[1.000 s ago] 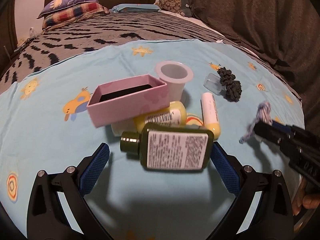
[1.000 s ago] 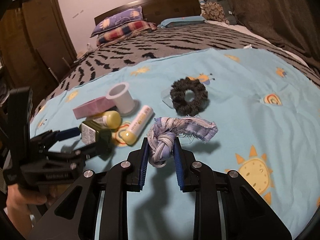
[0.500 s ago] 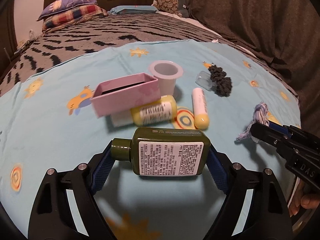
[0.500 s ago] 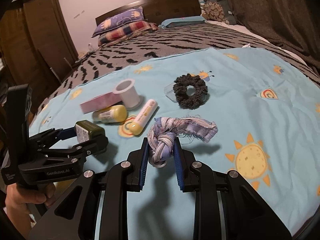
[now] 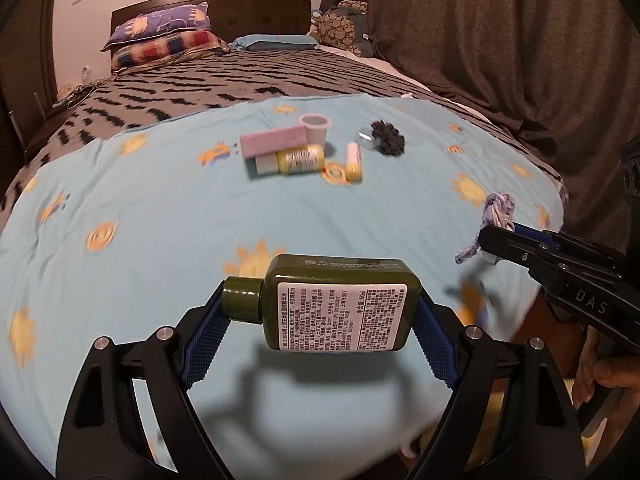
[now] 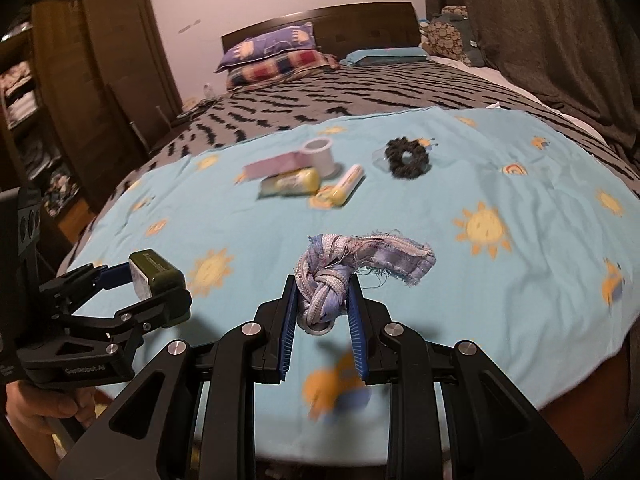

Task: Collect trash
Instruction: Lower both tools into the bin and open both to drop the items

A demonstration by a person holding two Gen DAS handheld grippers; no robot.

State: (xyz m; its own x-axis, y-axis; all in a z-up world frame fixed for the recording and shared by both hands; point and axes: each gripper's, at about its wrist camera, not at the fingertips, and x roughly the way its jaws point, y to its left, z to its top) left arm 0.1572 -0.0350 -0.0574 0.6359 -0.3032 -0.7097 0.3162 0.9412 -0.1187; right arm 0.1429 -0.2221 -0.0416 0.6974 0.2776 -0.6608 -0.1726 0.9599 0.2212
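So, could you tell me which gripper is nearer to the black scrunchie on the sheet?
Right, as far as I can tell. The right gripper, shut on the knotted cloth, faces the black scrunchie; the left gripper, holding the green bottle, sits farther left.

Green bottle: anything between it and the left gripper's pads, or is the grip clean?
Nothing visible. The left gripper is shut on the green bottle, one blue pad at the cap end and the other at the base, with the bottle off the blue sheet. No bin shows in either view, so the path onward can't be judged.
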